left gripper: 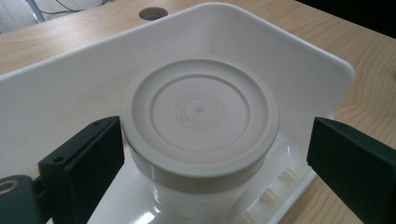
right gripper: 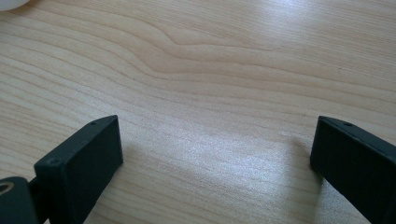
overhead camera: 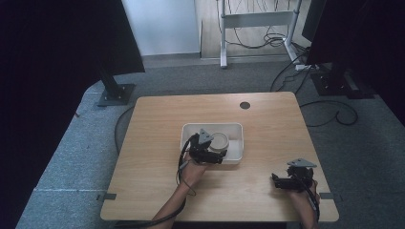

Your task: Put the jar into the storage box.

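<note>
A round white jar with a cream lid (left gripper: 200, 114) stands upright in a white rectangular tray (left gripper: 70, 88) on the wooden table. My left gripper (left gripper: 215, 149) is open and straddles the jar just below the lid. Its left jaw sits close against the jar and its right jaw stands well apart. In the high view the tray (overhead camera: 212, 126) lies at the table's middle, with the jar (overhead camera: 220, 141) at its near side and the left gripper (overhead camera: 219, 152) reaching over the near rim. My right gripper (overhead camera: 277, 181) hovers open above bare wood (right gripper: 210, 93) near the front right corner.
The wooden table (overhead camera: 157, 143) has a round cable hole (overhead camera: 245, 105) at the back right, beyond the tray. Dark stands and loose cables lie on the grey carpet around the table. A white desk frame (overhead camera: 255, 19) stands farther back.
</note>
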`<action>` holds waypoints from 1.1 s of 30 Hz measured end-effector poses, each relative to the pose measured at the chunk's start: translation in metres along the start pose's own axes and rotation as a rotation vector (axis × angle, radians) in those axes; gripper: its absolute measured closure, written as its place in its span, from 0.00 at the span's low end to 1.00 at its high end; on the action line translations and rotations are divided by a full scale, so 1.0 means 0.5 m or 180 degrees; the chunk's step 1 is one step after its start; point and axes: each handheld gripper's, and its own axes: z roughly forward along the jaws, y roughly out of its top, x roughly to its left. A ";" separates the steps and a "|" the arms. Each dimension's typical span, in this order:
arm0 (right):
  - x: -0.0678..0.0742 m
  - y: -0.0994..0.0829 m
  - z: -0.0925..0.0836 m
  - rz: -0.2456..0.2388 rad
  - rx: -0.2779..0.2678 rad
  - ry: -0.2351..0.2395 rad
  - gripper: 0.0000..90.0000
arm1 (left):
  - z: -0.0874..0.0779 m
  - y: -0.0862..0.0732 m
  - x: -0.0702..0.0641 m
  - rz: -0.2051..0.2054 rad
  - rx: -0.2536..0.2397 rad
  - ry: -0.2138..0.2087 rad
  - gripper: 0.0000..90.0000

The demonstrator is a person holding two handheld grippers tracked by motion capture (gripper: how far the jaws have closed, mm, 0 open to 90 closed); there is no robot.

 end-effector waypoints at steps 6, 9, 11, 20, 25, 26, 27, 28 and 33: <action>0.000 0.000 0.000 0.0000 0.0000 0.0000 0.02 | -0.013 -0.001 0.001 -0.0005 -0.0039 -0.0084 0.04; 0.000 0.000 0.000 -0.0001 -0.0001 0.0000 0.02 | -0.020 -0.002 0.004 -0.0015 -0.0069 -0.0156 0.04; 0.000 0.000 0.000 0.0000 0.0000 0.0000 0.02 | -0.024 -0.003 0.005 -0.0009 -0.0081 -0.0172 0.04; 0.000 0.000 0.000 -0.0001 -0.0001 0.0000 0.02 | -0.041 -0.005 0.005 0.0075 -0.0070 -0.0272 0.04; 0.000 0.000 0.000 0.0000 0.0000 0.0000 0.02 | -0.054 -0.007 0.007 0.0107 -0.0059 -0.0296 0.04; 0.000 0.000 0.000 -0.0001 0.0000 0.0000 0.02 | -0.056 -0.008 0.007 0.0101 -0.0070 -0.0308 0.04; 0.000 0.000 0.000 -0.0001 -0.0001 0.0000 0.02 | -0.060 -0.009 0.009 0.0096 -0.0076 -0.0317 0.04; 0.000 0.000 0.000 -0.0001 -0.0001 -0.0001 0.02 | -0.063 -0.010 0.010 0.0099 -0.0078 -0.0329 0.04; 0.000 0.000 0.000 -0.0001 -0.0001 -0.0001 0.02 | -0.080 -0.017 0.016 0.0127 -0.0083 -0.0358 0.04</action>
